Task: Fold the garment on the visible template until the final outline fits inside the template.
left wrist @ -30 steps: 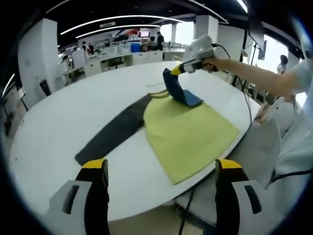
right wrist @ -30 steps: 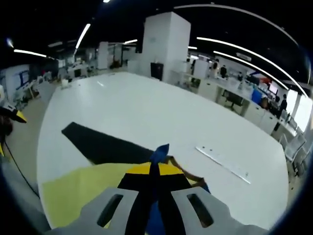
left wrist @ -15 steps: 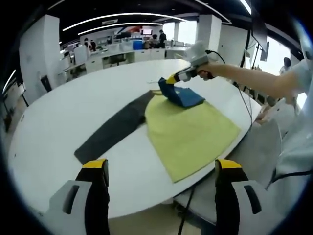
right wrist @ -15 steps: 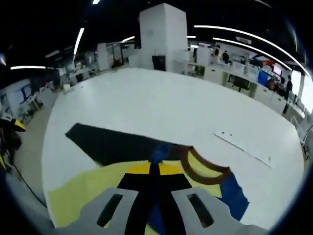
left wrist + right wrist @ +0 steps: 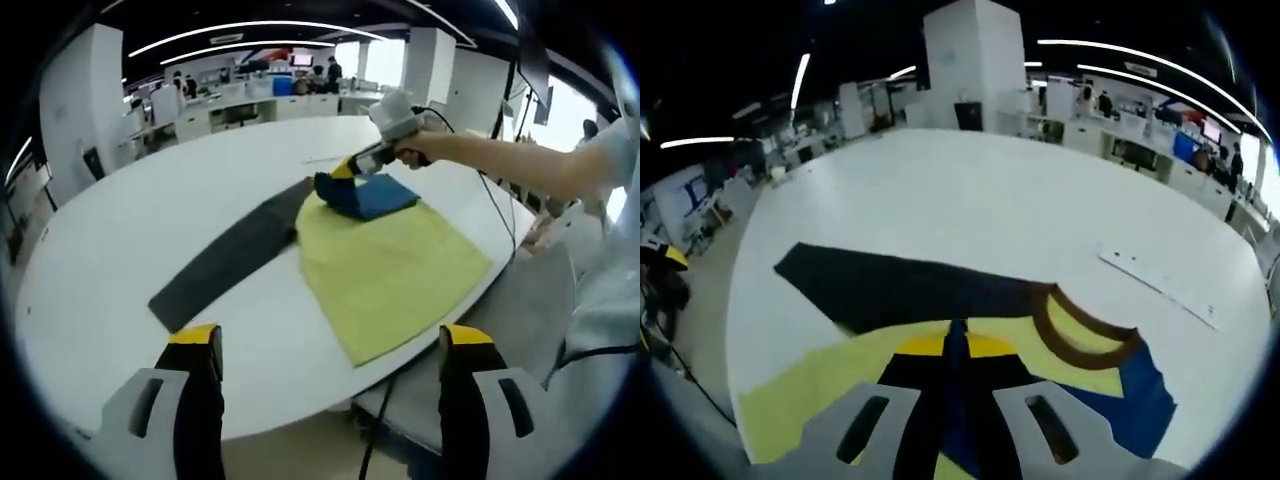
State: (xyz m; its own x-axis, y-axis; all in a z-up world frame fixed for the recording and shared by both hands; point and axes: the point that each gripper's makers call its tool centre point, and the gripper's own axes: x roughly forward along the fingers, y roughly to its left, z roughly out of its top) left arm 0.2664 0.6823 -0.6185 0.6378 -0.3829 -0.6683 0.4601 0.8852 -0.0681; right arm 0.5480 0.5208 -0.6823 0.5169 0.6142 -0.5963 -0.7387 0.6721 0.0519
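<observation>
One sleeve in hand — your right gripper (image 5: 955, 345) pinches blue sleeve (image 5: 372, 194); lay it flat across yellow body (image 5: 390, 275), inside outline. Left gripper (image 5: 330, 345) wide, idle — dark sleeve (image 5: 230, 255) next.

The garment (image 5: 390, 270) lies on the table (image 5: 120, 260), 1 sleeve (image 5: 235, 255) out left.

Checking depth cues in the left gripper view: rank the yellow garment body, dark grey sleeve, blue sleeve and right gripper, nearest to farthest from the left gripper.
From the left gripper:
1. Yellow garment body, ahead and to the right, at the near table edge.
2. Dark grey sleeve, stretched out to the left.
3. Blue sleeve, folded at the far end of the yellow body.
4. Right gripper, pinching that sleeve; too close to separate from it.
</observation>
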